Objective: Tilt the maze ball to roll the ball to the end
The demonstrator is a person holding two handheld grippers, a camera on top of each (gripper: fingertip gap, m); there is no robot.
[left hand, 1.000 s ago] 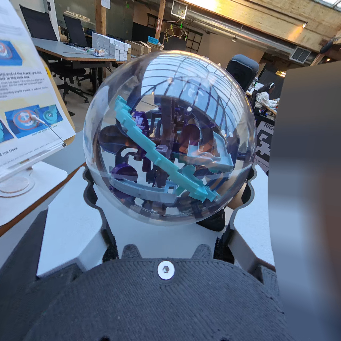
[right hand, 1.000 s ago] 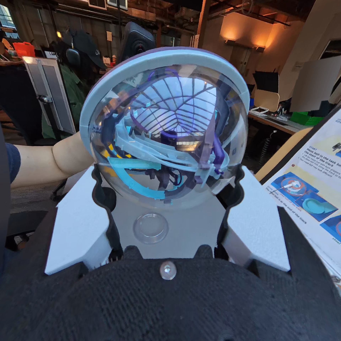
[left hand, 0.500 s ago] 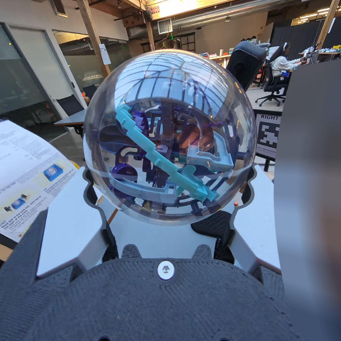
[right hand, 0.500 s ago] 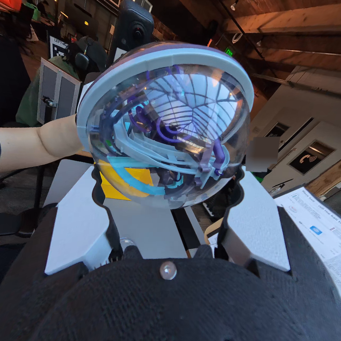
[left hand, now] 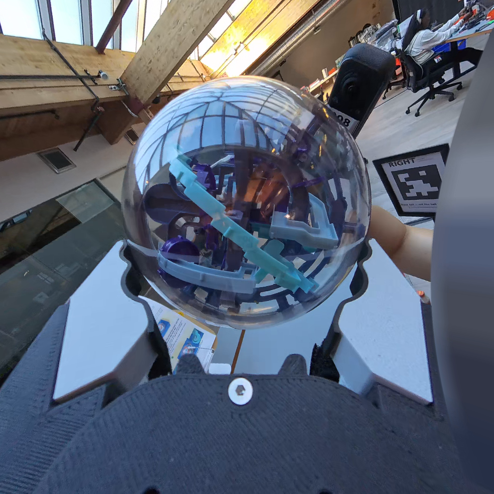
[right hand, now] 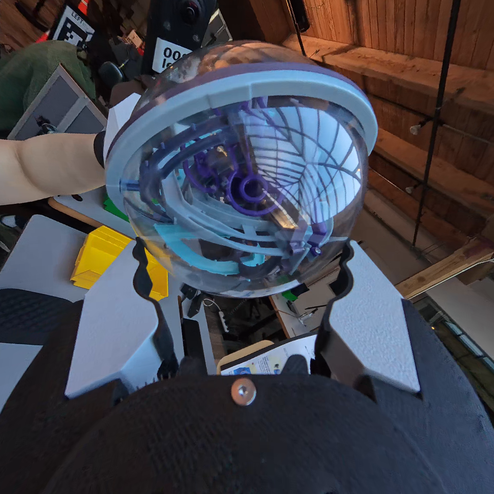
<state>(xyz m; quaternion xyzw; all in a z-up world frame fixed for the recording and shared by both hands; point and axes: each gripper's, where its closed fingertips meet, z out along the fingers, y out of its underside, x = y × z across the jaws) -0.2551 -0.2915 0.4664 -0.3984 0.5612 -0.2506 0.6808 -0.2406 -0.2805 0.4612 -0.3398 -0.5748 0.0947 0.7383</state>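
The maze ball is a clear sphere with teal, grey and purple tracks inside. It is held in the air between both grippers, tipped upward toward the ceiling beams. My left gripper is shut on its lower sides. My right gripper is shut on the opposite side of the maze ball, where a grey equator ring shows on top. A small shiny ball seems to sit by a purple piece at the lower right. A hand holds the right gripper, and another hand holds the left one.
The instruction sheet and the table edge lie far below the ball; the sheet also shows in the right wrist view. A yellow bin stands on a grey table at the left. A person sits at a far desk.
Both grippers have swung the ball upward and tilted it. The views now face the ceiling, and the table and sheet have dropped low. The tracks have turned in the right wrist view.
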